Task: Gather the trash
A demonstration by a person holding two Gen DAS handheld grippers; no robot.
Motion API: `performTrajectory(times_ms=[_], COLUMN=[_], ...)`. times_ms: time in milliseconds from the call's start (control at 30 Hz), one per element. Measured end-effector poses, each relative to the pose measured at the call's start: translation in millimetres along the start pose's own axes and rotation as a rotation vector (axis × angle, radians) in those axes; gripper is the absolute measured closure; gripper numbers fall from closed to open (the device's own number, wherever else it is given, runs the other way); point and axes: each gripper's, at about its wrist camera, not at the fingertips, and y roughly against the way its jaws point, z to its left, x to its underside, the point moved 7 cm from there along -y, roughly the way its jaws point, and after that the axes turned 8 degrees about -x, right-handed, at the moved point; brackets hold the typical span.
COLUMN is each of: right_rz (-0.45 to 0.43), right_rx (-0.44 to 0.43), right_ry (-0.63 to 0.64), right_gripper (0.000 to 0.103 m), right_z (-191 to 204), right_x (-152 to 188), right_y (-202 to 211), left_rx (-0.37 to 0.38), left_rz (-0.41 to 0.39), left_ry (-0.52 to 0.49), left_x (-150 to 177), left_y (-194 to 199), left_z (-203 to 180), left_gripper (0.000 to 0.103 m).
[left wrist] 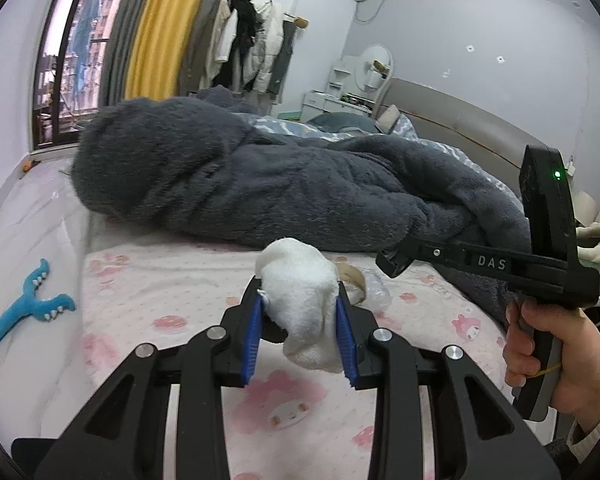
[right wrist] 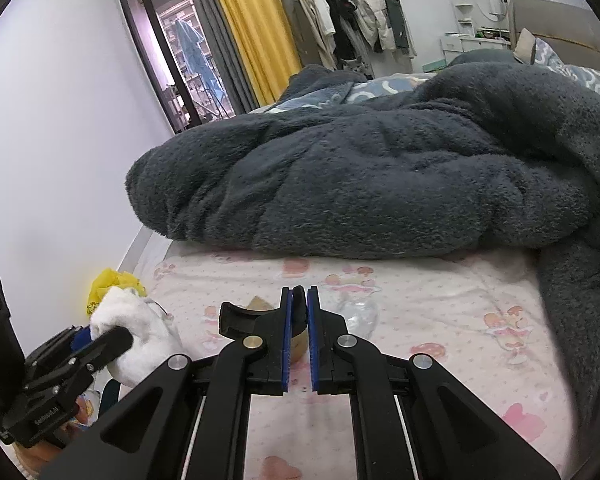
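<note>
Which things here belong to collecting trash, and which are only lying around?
For the job:
- white wad, held in the left gripper
- clear crumpled plastic on the sheet
- brown scrap

Lying about:
- grey blanket
- blue toy
- hanging clothes

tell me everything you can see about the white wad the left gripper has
The white wad looks like soft, fuzzy fabric or thick tissue, crumpled into a lumpy roll; which it is cannot be told. It is pinched between the blue pads of the left gripper, bulging above and drooping below them, lifted clear of the pink printed bedsheet.
</note>
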Motion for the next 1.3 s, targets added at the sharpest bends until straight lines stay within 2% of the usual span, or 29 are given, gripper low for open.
performTrajectory(times_ms=[167, 367, 667, 833, 1000, 1167, 1233, 1300], right_rz=[0.001, 0.002, 0.007, 0.010, 0.020, 0.024, 0.027, 0.028], right_rx=[-0.008, -0.036, -0.062, -0.055, -0.042, -0.043, -0.044, -0.046], right_ry=[0.039, 0.055, 0.059, 0.067, 0.062, 0.058, 0.057, 0.055], right_gripper=[0.096, 0.096, 0.096, 0.096, 0.096, 0.096, 0.096, 0.096], right_z=[23.1, 48.7, 76.7, 85.4, 80.7, 75.9, 74.5, 73.0], right_x=[7.2, 17.6, 35.7, 44.2, 50.1, 50.5, 50.7, 51.7], right_y=[0.5, 2.0, 1.7, 0.2, -0.4, 1.6, 2.0, 3.1], left_rx=[-0.056, -0.078, -0.102, -0.037, 0.076, 0.092, 0.105, 0.121], left_rz=[0.008, 0.020, 0.041, 0.045, 0.115, 0.190, 0.203, 0.215], left_ry=[0.028, 0.059, -0.022, -0.011, 0.066, 0.039, 0.049, 0.067], left_x=[4.6, 13.1, 42.1, 55.0, 70.1, 93.0, 96.8, 98.0], left_y=[16.9, 40.5, 67.1, 76.2, 63.5, 43.0, 40.8, 40.3], left_z=[21.6, 39.4, 30.7, 28.3, 18.2, 1.2, -0.5, -0.4], left_gripper=[0.067, 0.067, 0.067, 0.067, 0.067, 0.065, 0.060, 0.045])
